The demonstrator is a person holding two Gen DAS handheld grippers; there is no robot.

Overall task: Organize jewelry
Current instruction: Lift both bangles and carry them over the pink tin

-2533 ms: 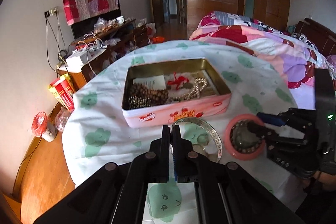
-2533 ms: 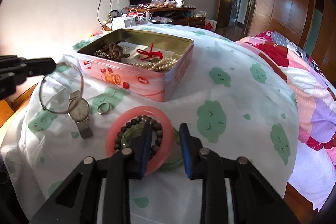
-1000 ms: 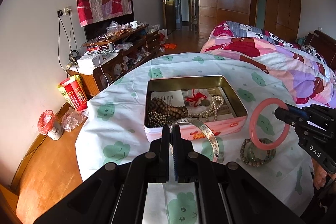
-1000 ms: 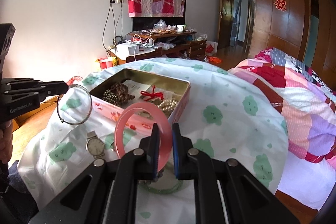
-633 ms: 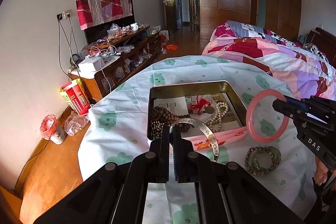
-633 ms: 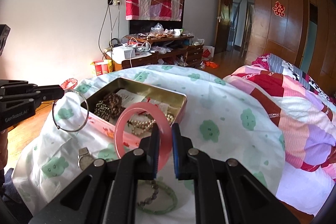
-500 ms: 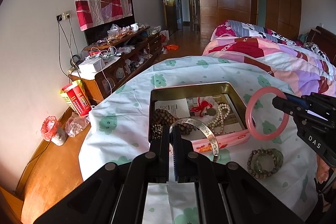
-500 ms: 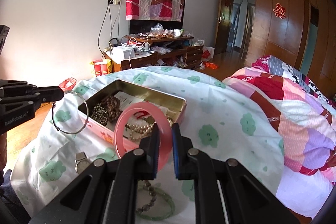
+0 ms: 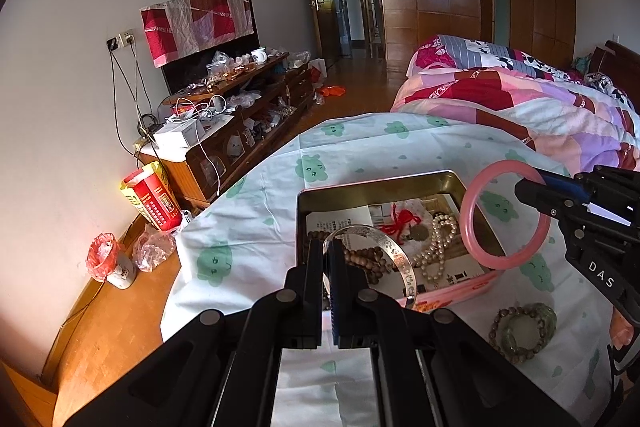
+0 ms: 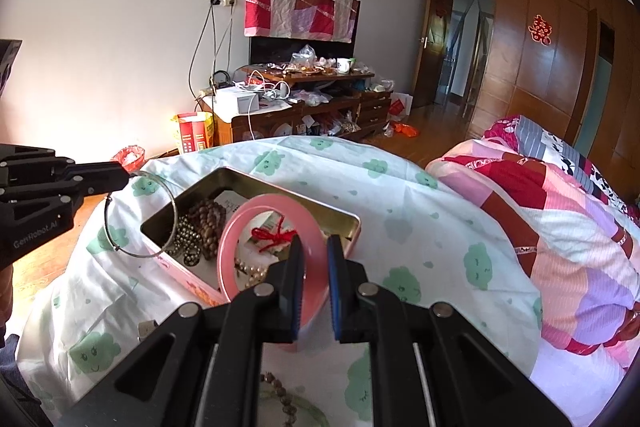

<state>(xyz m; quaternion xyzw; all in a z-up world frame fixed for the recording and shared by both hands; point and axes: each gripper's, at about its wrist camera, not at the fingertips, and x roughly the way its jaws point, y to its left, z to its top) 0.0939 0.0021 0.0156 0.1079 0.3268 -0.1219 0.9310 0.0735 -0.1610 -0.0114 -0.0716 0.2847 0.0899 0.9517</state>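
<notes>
We hold 2 bangles above the open tin [image 9: 384,187]. The left gripper [image 9: 327,259] is clenched on the silver bangle [image 9: 396,255]. The right gripper [image 10: 314,259] grasps the pink bangle [image 10: 240,227], upright between its fingers.

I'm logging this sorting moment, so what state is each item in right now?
left gripper: shut on silver bangle, lifted.
right gripper: shut on pink bangle, lifted.
tin box: open, holding beads and pearls.
green bracelet: lying on the tablecloth.
</notes>
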